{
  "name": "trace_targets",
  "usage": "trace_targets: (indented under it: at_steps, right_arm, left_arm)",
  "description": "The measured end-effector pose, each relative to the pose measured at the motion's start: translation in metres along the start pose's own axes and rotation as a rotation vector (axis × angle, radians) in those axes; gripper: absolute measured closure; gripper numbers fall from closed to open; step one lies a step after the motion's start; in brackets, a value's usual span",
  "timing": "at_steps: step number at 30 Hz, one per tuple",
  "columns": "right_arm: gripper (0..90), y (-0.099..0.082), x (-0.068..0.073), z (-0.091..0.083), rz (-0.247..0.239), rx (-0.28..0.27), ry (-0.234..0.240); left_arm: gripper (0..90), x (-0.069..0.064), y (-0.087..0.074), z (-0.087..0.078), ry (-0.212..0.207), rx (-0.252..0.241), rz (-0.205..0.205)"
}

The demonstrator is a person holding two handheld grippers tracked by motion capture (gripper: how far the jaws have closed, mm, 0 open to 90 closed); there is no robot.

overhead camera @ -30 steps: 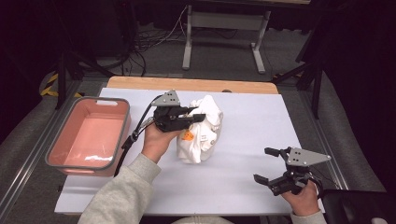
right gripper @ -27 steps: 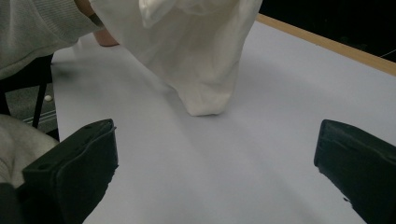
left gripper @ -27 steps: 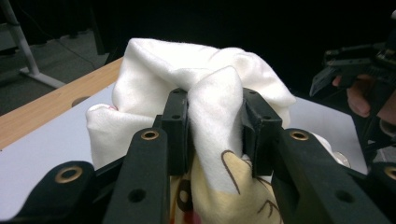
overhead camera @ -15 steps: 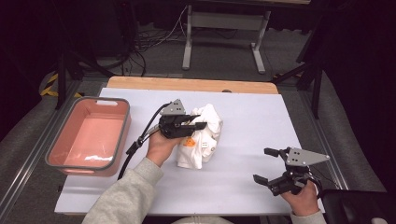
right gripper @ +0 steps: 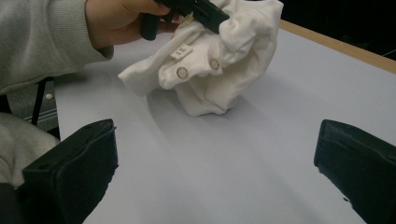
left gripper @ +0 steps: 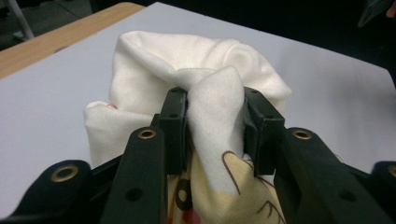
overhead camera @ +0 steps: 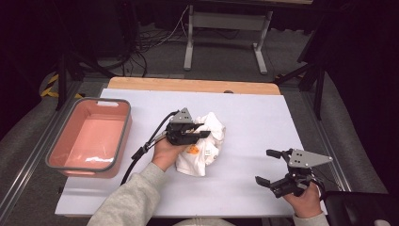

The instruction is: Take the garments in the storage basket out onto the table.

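A crumpled white baby garment [overhead camera: 203, 150] with a printed picture and snap buttons rests in the middle of the white table. My left gripper [overhead camera: 200, 132] is shut on a fold of its cloth; in the left gripper view the fold [left gripper: 215, 130] is pinched between the two black pads [left gripper: 173, 126]. The garment [right gripper: 210, 65] bunches under that hand, its lower part touching the table. My right gripper [overhead camera: 266, 167] stands open near the front right corner, jaws wide apart with only bare table between them, well clear of the garment.
A pink tub with a grey rim [overhead camera: 91, 136] stands empty at the table's left. The table's wooden far edge [overhead camera: 188, 84] runs along the back. Black cable trails from the left gripper [overhead camera: 141, 153] toward the front.
The left hand has come down and toward the front with the garment, which now slumps onto the table. The right gripper has stayed where it was.
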State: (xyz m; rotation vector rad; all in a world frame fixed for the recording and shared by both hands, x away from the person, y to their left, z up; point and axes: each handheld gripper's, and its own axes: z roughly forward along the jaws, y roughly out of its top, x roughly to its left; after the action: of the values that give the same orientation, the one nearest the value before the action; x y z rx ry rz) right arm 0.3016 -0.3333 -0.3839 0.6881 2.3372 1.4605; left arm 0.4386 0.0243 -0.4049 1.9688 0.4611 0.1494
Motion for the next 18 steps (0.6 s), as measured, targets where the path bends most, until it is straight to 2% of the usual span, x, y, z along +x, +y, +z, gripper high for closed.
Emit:
trace_targets:
  at_steps: [8, 14, 18]
  right_arm:
    - [0.0, 0.001, 0.001, -0.001, -0.004, -0.002, -0.002]
    - [0.0, 0.0, 0.0, -0.001, -0.005, 0.0, -0.002]
    - [0.0, 0.001, 0.0, -0.002, -0.001, -0.006, 0.0]
  left_arm:
    - [63.9, 0.001, -0.009, 0.012, 0.004, 0.052, -0.006]
    - [60.7, 0.0, -0.011, 0.017, 0.01, 0.061, 0.0]
    - [57.4, 0.001, -0.011, 0.018, 0.009, 0.06, -0.013]
